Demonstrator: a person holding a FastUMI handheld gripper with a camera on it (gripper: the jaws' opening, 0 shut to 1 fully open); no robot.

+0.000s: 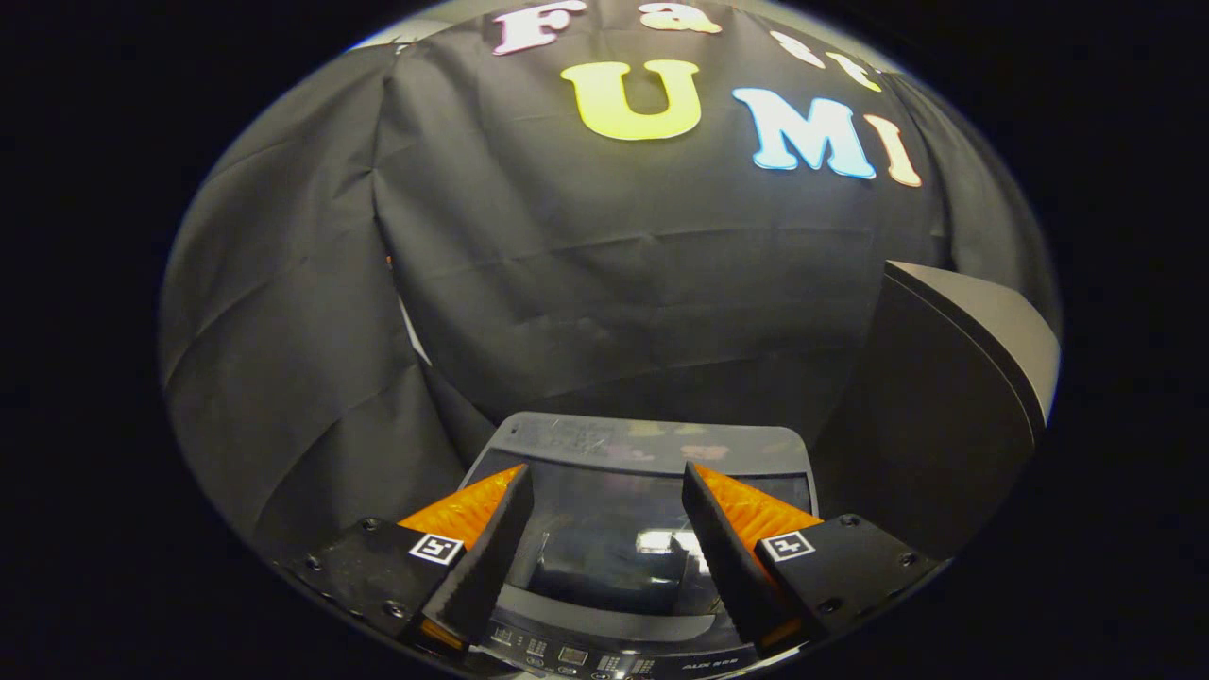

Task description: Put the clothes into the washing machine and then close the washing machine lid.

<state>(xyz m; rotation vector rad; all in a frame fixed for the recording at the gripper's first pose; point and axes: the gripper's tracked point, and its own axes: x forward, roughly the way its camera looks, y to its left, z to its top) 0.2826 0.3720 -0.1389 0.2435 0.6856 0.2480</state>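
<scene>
The gripper (604, 496) hovered with fingers spread and empty above the top-loading washing machine (652, 439), whose glass lid (614, 538), lying flat between and below the fingers, appeared rigid, smooth and probably slippery, best gripped at its front edge near the control panel (604, 656).

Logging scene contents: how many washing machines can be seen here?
1. The washing machine sits below and between the fingers of the open hand-held gripper, lid down, control panel nearest.

the washing machine (604, 567) is grey, its closed lid (614, 529) dark, glossy glass. the gripper (604, 477), fingers spread wide, carries small black-and-white square markers. the booth's wall (614, 283) is black cloth.
</scene>
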